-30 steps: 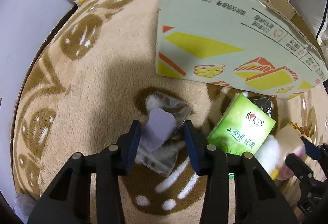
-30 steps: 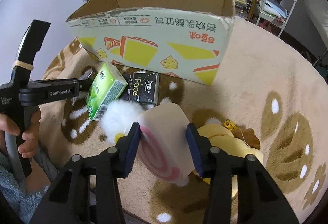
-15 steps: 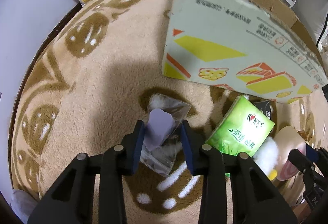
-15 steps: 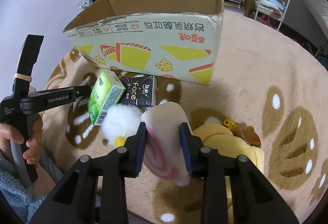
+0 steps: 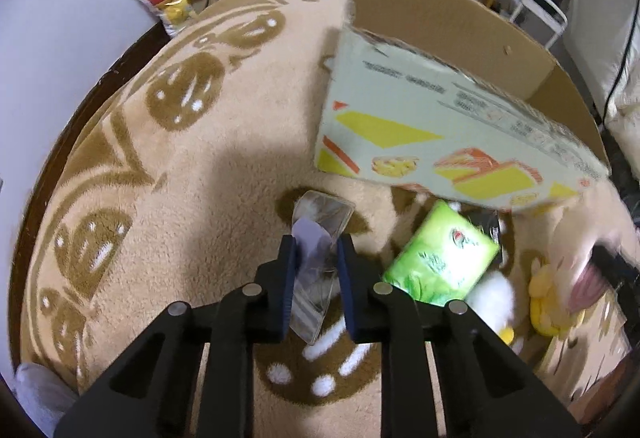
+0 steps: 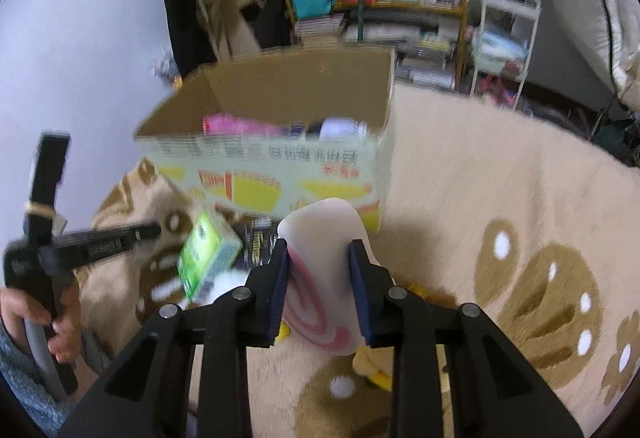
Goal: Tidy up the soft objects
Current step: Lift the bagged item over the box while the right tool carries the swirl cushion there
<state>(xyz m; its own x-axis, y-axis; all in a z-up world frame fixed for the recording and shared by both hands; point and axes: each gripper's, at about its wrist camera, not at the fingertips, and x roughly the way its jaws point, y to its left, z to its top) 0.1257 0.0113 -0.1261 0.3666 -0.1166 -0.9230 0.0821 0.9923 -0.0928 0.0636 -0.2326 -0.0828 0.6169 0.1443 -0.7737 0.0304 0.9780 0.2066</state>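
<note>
Right wrist view, lower centre: swirl plush [image 6: 320, 278], cream with a pink spiral, squeezed between the jaws of the right gripper [image 6: 319, 292], its long axis running up the frame away from the camera. Held clear of the rug [image 6: 500, 177]. Box [image 6: 272, 141], open-topped, lies directly beyond the plush toward upper centre; a pink item [image 6: 232, 125] and a white one [image 6: 340, 127] show inside, both blurred. Right gripper is judged the nearer to the box mouth.

Left wrist view, centre: clear packet [image 5: 320, 234] with a pale purple insert, pinched between narrow jaws of the left gripper [image 5: 318, 280], long axis pointing up the frame. Whether it rests on the rug or hangs above cannot be told. Box stands to the upper right, printed wall facing, interior mostly hidden.

On the rug, right of centre: green tissue pack [image 5: 440, 262], a dark pack partly hidden behind it, a white pompom [image 5: 492, 298] and a yellow plush [image 5: 548, 302]. Right edge of the frame is smeared by motion.
</note>
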